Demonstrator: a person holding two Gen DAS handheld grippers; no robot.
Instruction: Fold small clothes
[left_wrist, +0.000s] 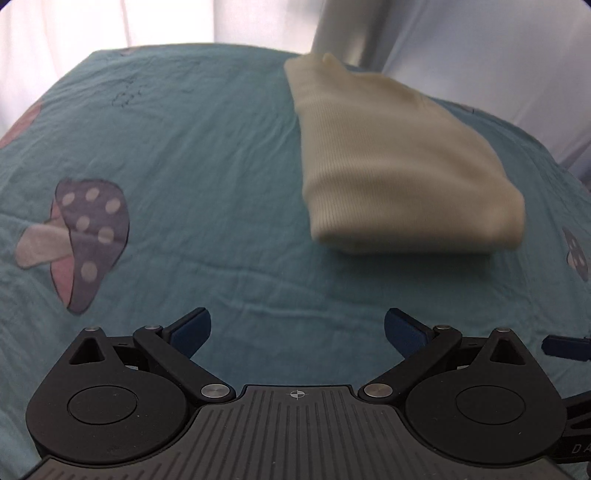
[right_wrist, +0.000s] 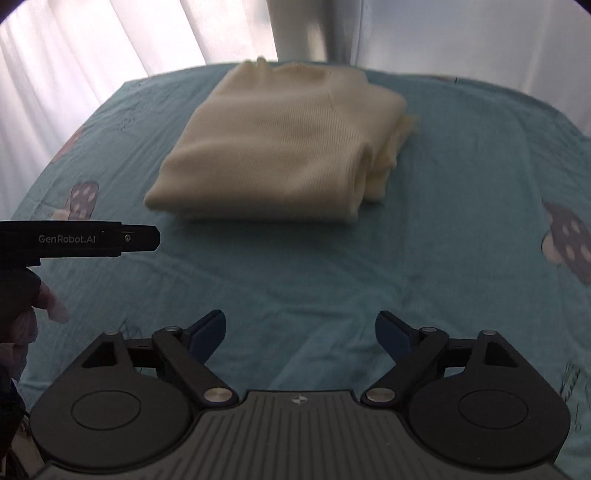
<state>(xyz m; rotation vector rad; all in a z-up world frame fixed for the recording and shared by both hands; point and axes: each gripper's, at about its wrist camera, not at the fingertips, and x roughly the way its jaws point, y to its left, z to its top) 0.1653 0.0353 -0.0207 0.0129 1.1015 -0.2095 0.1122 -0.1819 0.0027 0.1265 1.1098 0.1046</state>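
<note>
Left gripper (left_wrist: 297, 328) and right gripper (right_wrist: 299, 330) both angle downward, blue-padded fingers (right_wrist: 207, 332) spread wide, holding nothing.

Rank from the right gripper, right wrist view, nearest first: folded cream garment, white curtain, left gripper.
From the right gripper:
1. Left gripper, at its left, over the teal sheet.
2. Folded cream garment, ahead, mid-sheet.
3. White curtain, behind the far edge.

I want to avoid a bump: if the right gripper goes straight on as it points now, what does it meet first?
Probably the bare teal sheet. The open right gripper points down at it, short of the folded cream garment.
</note>
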